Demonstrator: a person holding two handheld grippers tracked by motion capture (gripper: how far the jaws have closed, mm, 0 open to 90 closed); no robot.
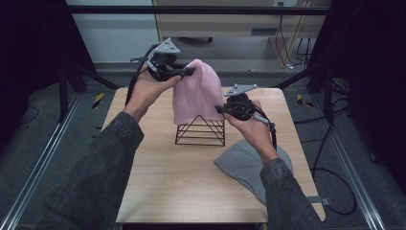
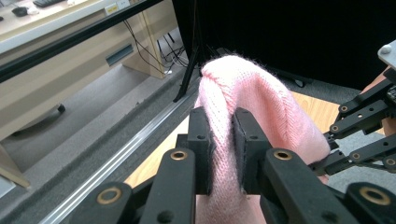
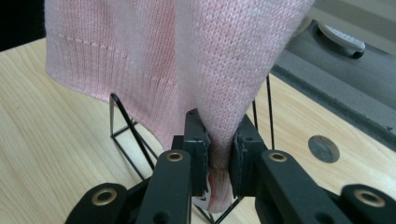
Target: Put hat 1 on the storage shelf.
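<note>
A pink knitted hat (image 1: pixel 197 96) hangs over a black wire pyramid stand (image 1: pixel 201 130) in the middle of the wooden table. My left gripper (image 1: pixel 187 72) is shut on the hat's top left edge; in the left gripper view the pink knit (image 2: pixel 247 102) is pinched between both pads. My right gripper (image 1: pixel 223 110) is shut on the hat's lower right edge, and the right gripper view has the ribbed hem (image 3: pixel 217 140) squeezed between the pads just above the stand's wires (image 3: pixel 130 135).
A grey knitted hat (image 1: pixel 244 165) lies flat on the table (image 1: pixel 172 182) at the right, under my right forearm. Black frame legs and cables stand around the table. A metal rail (image 2: pixel 116 158) runs along the floor past the far edge.
</note>
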